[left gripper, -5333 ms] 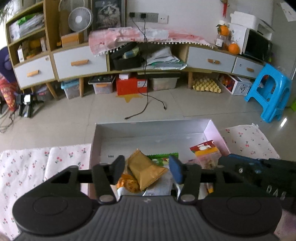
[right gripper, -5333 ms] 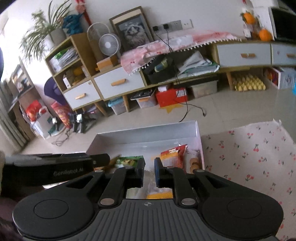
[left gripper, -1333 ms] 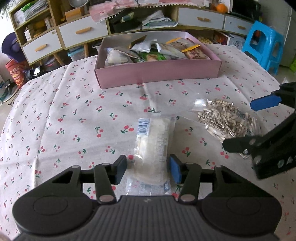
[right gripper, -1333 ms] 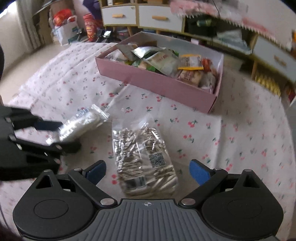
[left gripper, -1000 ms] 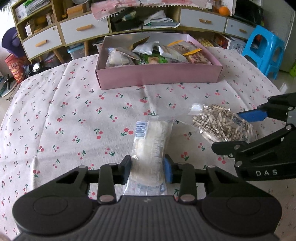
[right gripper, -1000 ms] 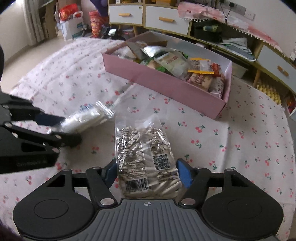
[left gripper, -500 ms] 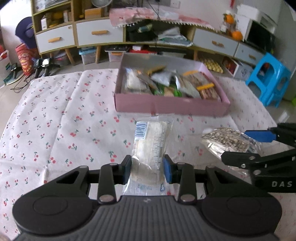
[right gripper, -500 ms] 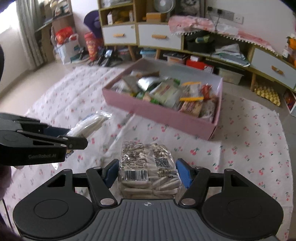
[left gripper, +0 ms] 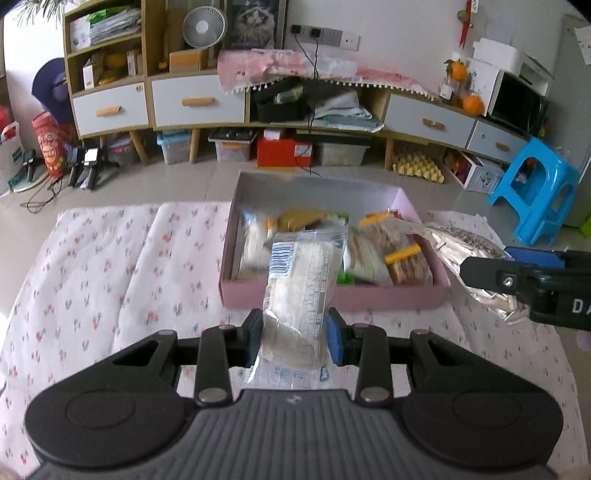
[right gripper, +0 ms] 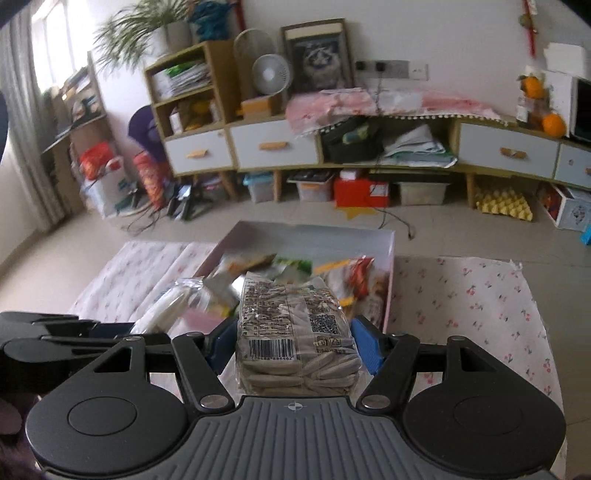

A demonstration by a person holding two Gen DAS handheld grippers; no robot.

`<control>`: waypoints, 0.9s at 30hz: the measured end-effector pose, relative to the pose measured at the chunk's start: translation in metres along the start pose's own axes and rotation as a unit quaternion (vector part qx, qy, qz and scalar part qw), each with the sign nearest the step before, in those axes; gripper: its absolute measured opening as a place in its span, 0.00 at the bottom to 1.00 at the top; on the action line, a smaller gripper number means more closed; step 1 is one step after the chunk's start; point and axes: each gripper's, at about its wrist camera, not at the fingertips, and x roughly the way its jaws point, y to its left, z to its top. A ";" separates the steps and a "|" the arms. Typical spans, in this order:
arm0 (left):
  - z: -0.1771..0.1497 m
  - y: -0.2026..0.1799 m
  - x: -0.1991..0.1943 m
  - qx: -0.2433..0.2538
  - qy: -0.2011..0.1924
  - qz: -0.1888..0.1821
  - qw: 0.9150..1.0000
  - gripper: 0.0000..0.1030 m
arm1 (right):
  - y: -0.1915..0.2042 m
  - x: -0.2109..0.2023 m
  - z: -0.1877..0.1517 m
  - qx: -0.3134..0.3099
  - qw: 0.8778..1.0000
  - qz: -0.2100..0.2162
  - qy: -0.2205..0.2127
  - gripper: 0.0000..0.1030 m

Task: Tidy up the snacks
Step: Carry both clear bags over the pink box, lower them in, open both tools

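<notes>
Cherry-print cloth [left gripper: 110, 280] covers the table under one pink box [left gripper: 332, 295], which sits near the far edge and is packed with snack packets lying side by side; their count cannot be told through the blur. Two more packets are lifted off the cloth in front of the box. One is a clear packet of pale biscuits [left gripper: 299, 288], clenched between the jaws of the left gripper [left gripper: 294, 336], which stand close together with both pads pressing its sides. The other is a clear bag of sunflower seeds [right gripper: 295, 332], grasped by the right gripper [right gripper: 293, 343] with its jaws set wide apart, the blue pads against the bag's two sides. In the left wrist view the seed bag [left gripper: 469, 258] hangs just beside the box's right end. Beyond the table lies a tiled floor, one long cabinet [left gripper: 199, 99] with white drawers, one small fan [left gripper: 204, 27] and one blue stool [left gripper: 532, 199].
</notes>
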 end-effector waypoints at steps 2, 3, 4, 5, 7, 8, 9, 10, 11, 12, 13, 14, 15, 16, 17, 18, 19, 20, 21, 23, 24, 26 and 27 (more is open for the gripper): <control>0.007 -0.001 0.005 0.003 -0.002 0.000 1.000 0.32 | -0.004 0.009 0.006 0.004 1.000 -0.006 -0.001 0.65; 0.011 -0.002 0.009 0.006 -0.003 0.000 1.000 0.32 | -0.006 0.015 0.008 0.004 1.000 -0.009 -0.002 0.65; 0.015 -0.003 0.013 0.009 -0.004 0.001 1.000 0.32 | -0.007 0.022 0.009 0.002 1.000 -0.013 -0.002 0.65; 0.020 -0.003 0.017 0.011 -0.005 0.003 1.000 0.32 | -0.008 0.028 0.012 0.000 1.000 -0.016 -0.002 0.65; 0.030 -0.002 0.028 0.014 -0.007 0.005 1.000 0.32 | -0.012 0.042 0.016 0.004 1.000 -0.023 0.000 0.65; 0.033 -0.001 0.032 0.014 -0.007 0.004 1.000 0.32 | -0.014 0.049 0.019 0.008 1.000 -0.024 0.001 0.65; 0.039 0.000 0.040 0.013 -0.006 0.005 1.000 0.32 | -0.017 0.055 0.021 0.013 1.000 -0.024 0.001 0.65; 0.042 0.002 0.043 0.012 -0.004 0.006 1.000 0.32 | -0.020 0.062 0.024 0.019 1.000 -0.021 0.003 0.65; 0.047 0.003 0.049 0.011 -0.001 0.007 1.000 0.32 | -0.022 0.067 0.027 0.024 1.000 -0.018 0.003 0.65; 0.051 0.004 0.055 0.011 0.002 0.009 1.000 0.32 | -0.026 0.073 0.030 0.030 0.999 -0.015 0.004 0.65; 0.055 0.005 0.060 0.010 0.005 0.011 1.000 0.32 | -0.029 0.080 0.034 0.035 0.999 -0.012 0.005 0.65; 0.059 0.006 0.067 0.009 0.008 0.013 1.000 0.32 | -0.030 0.084 0.036 0.037 0.999 -0.012 0.006 0.65; 0.062 0.007 0.070 0.008 0.010 0.013 1.000 0.32 | -0.031 0.089 0.040 0.037 0.999 -0.014 0.006 0.65; 0.065 0.007 0.075 0.008 0.012 0.013 1.000 0.32 | -0.033 0.095 0.043 0.035 0.999 -0.014 0.005 0.65; 0.067 0.007 0.078 0.009 0.013 0.013 1.000 0.32 | -0.033 0.099 0.046 0.033 0.999 -0.013 0.006 0.65; 0.070 0.007 0.083 0.012 0.015 0.014 1.000 0.32 | -0.033 0.104 0.048 0.032 0.999 -0.011 0.007 0.65; 0.072 0.007 0.088 0.014 0.018 0.015 1.000 0.32 | -0.034 0.110 0.051 0.030 0.999 -0.010 0.008 0.65; 0.074 0.006 0.092 0.017 0.021 0.016 1.000 0.32 | -0.033 0.116 0.054 0.029 0.999 -0.010 0.010 0.65; 0.076 0.006 0.098 0.020 0.028 0.016 0.999 0.32 | -0.033 0.121 0.056 0.027 0.999 -0.009 0.014 0.65; 0.078 0.005 0.104 0.023 0.038 0.017 0.999 0.32 | -0.031 0.132 0.059 0.020 0.999 -0.013 0.022 0.65; 0.078 0.006 0.109 0.024 0.045 0.016 0.999 0.32 | -0.030 0.137 0.061 0.016 0.999 -0.016 0.024 0.65; 0.079 0.007 0.114 0.024 0.049 0.018 0.998 0.32 | -0.030 0.145 0.063 0.017 0.999 -0.015 0.026 0.65; 0.079 0.007 0.116 0.024 0.049 0.019 0.998 0.32 | -0.030 0.148 0.063 0.019 0.999 -0.015 0.027 0.65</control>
